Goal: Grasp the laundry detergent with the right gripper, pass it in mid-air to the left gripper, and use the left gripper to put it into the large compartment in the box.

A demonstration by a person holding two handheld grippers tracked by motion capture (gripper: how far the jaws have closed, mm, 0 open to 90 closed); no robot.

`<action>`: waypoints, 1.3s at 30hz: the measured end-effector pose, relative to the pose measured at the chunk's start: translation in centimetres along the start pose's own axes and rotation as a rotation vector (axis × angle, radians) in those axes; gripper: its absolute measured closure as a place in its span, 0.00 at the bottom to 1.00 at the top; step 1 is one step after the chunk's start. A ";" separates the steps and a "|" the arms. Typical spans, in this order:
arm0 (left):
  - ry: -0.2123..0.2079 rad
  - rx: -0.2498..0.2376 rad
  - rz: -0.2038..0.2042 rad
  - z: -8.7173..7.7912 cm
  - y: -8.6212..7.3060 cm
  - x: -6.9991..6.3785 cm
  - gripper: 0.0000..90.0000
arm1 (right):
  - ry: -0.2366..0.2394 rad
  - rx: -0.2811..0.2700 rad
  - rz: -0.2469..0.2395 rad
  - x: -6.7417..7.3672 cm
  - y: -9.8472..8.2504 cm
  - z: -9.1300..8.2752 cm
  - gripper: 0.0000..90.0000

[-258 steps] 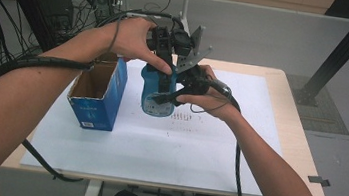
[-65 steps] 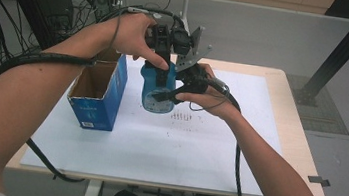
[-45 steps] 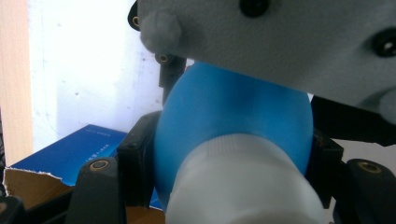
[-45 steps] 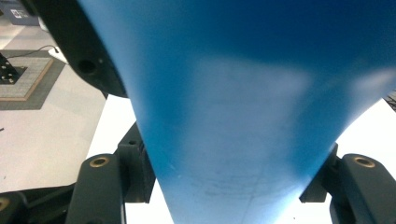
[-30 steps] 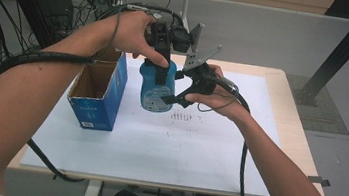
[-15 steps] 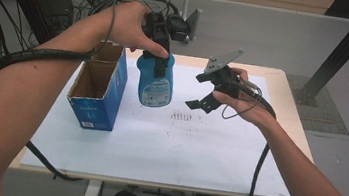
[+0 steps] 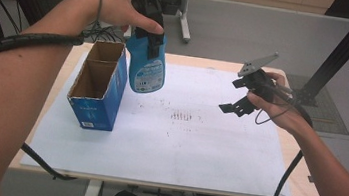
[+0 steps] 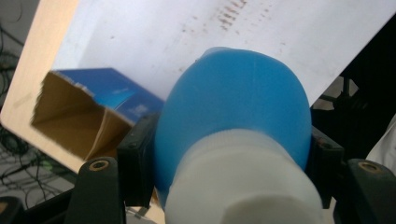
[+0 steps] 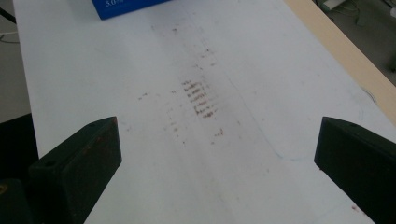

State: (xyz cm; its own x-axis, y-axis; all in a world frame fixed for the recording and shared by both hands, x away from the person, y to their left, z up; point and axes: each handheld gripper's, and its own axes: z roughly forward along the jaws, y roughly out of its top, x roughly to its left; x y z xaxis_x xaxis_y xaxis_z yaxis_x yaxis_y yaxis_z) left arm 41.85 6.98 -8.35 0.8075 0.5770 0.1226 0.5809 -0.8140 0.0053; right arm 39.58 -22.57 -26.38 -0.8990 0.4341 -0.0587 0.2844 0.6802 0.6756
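Since earlier frame we pulled right claw (image 7: 236, 101) off blue bottle (image 7: 146, 67), jaws just opened wide, nothing between; left claw (image 7: 149, 24) lifted bottle, clamped at neck, long axis upright, hanging just right of cardboard box (image 7: 97, 88), above table (image 7: 226, 66)
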 end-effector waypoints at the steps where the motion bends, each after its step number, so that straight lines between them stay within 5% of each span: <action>1: 0.008 0.001 -0.015 -0.3 -0.1 0.3 0.40 | -0.003 0.004 0.004 -0.1 -0.2 -0.2 0.01; 16: 0.054 -0.008 -0.350 -4.6 -3.2 5.3 0.40 | -0.037 0.037 0.055 -1.3 -2.7 -1.9 0.01; 26: 0.061 -0.020 -0.562 -6.1 -5.0 8.2 0.40 | -0.052 0.071 0.053 -1.7 -2.6 -2.5 0.01; 31: 0.088 -0.038 -0.702 -7.1 -6.1 9.3 0.40 | -0.062 0.087 0.051 -1.9 -2.4 -2.9 0.01; 39: 0.095 -0.037 -0.853 -7.3 -7.4 10.5 0.40 | -0.067 0.100 0.039 -1.9 -2.0 -3.0 0.01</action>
State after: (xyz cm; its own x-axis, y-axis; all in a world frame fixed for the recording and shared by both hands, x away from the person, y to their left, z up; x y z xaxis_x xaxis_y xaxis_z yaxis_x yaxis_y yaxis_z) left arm 45.32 18.54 0.11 0.0836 0.9860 0.1446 0.9803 -0.1074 0.1658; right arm 39.75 -26.56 -25.37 -0.8634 0.4973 -0.0853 0.3533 0.7165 0.6015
